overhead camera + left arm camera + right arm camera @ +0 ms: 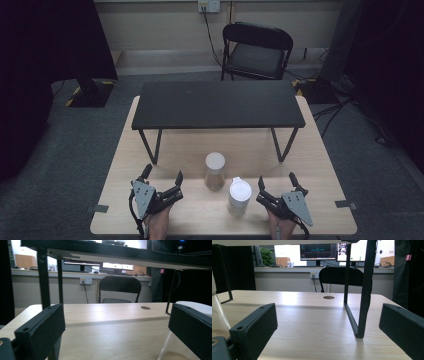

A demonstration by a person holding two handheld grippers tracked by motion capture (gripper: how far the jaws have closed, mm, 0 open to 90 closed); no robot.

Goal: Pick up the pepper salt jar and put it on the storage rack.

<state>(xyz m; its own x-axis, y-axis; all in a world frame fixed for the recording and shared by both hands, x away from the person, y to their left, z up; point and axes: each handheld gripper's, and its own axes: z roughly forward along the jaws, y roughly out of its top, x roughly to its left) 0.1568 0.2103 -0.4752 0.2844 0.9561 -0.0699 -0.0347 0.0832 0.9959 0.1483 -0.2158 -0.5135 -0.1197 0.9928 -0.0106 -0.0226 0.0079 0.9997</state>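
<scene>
Two containers stand on the wooden table (320,165) near its front. One is a clear jar (215,172) with a white lid and brownish contents; the other is a white-capped bottle (239,196), nearer and to the right of it. My left gripper (163,174) rests open to the left of the jar, nothing between its jaws. My right gripper (276,179) lies open just right of the bottle. In the left gripper view the open gripper (116,315) has the jar (172,350) partly behind its right jaw. In the right gripper view the open gripper (327,315) faces bare tabletop, with a clear container (217,315) at the left edge.
A black shelf (217,104) on thin metal legs spans the back half of the table; one leg (359,302) stands close ahead of my right gripper. A black folding chair (257,50) stands beyond the table. Bare wood lies between the shelf legs.
</scene>
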